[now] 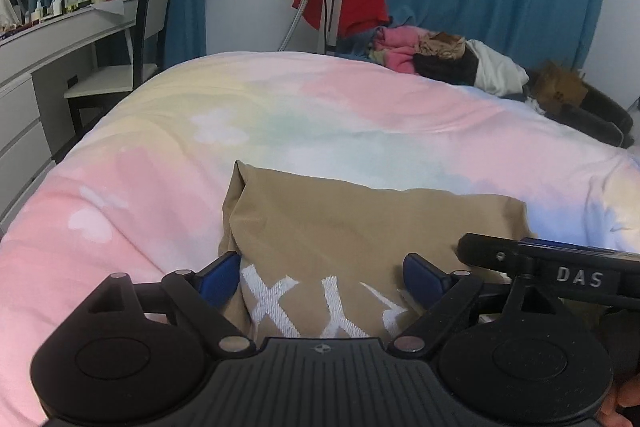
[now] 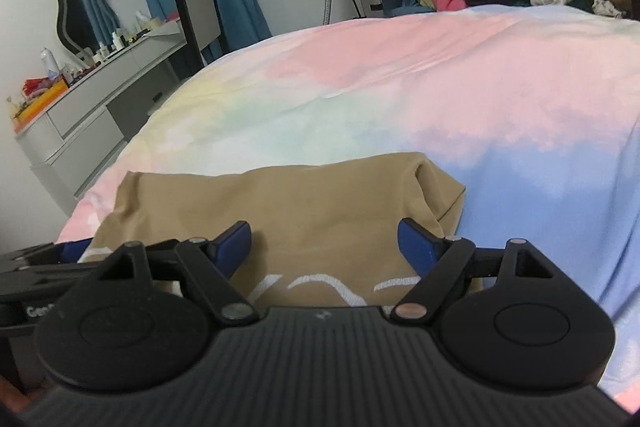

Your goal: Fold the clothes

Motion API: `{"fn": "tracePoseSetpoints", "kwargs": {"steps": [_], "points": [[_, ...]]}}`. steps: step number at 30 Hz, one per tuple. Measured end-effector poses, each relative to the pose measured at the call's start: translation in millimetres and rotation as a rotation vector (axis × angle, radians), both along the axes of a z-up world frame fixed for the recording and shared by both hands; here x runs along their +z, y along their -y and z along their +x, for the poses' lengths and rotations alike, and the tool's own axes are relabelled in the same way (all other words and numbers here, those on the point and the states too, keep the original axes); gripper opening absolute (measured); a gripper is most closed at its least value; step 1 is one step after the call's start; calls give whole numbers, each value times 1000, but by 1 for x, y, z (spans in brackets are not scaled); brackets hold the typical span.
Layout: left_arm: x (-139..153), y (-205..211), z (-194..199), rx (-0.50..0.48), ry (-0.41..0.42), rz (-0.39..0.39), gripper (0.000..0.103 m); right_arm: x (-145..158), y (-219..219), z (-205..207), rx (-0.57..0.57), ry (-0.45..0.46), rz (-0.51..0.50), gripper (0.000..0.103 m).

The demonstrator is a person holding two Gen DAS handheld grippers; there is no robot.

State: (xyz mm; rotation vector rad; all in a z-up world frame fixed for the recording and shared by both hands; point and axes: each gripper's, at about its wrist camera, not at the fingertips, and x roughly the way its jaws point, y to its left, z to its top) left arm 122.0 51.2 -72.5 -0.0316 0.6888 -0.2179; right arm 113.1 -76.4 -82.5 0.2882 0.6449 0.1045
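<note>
Tan shirt (image 1: 352, 227) folded, lying on bed (image 1: 160, 131) near front edge. Left gripper (image 1: 320, 277) & right gripper (image 2: 324, 247) both open, nothing held, above shirt. Next: press creases flat, square edges.

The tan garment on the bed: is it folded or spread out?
Folded: the tan garment lies as a compact block with doubled edges.
</note>
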Motion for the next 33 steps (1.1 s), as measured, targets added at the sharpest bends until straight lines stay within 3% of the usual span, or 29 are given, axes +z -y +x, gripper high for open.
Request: {"fn": "tracePoseSetpoints", "kwargs": {"steps": [7,11,16,20,22,25,28,30,33], "points": [[25,-4,-39,-24,48,-13,89,21,8,-40,-56,25,49,82],[33,0,-66,-60,67,34,89,34,1,-66,-52,26,-9,83],[15,9,-70,-64,-17,101,90,19,-6,-66,-41,-43,-47,83],[13,6,-68,-63,-57,82,90,1,-8,-58,-38,-103,-55,83],[24,-3,-73,-78,-68,16,90,0,-7,-58,-45,-110,-38,83],[43,-25,-88,-108,-79,-183,94,-2,-5,-59,-53,-119,-16,83],[42,-40,-98,-122,-166,-362,95,-2,-8,-59,-57,-124,-22,83],[34,-45,-100,-117,-249,-442,95,-1,-9,-58,-61,-129,-23,83],[16,-48,-95,-82,-350,-498,95,0,-9,-57,-65,-131,-24,83]]}}
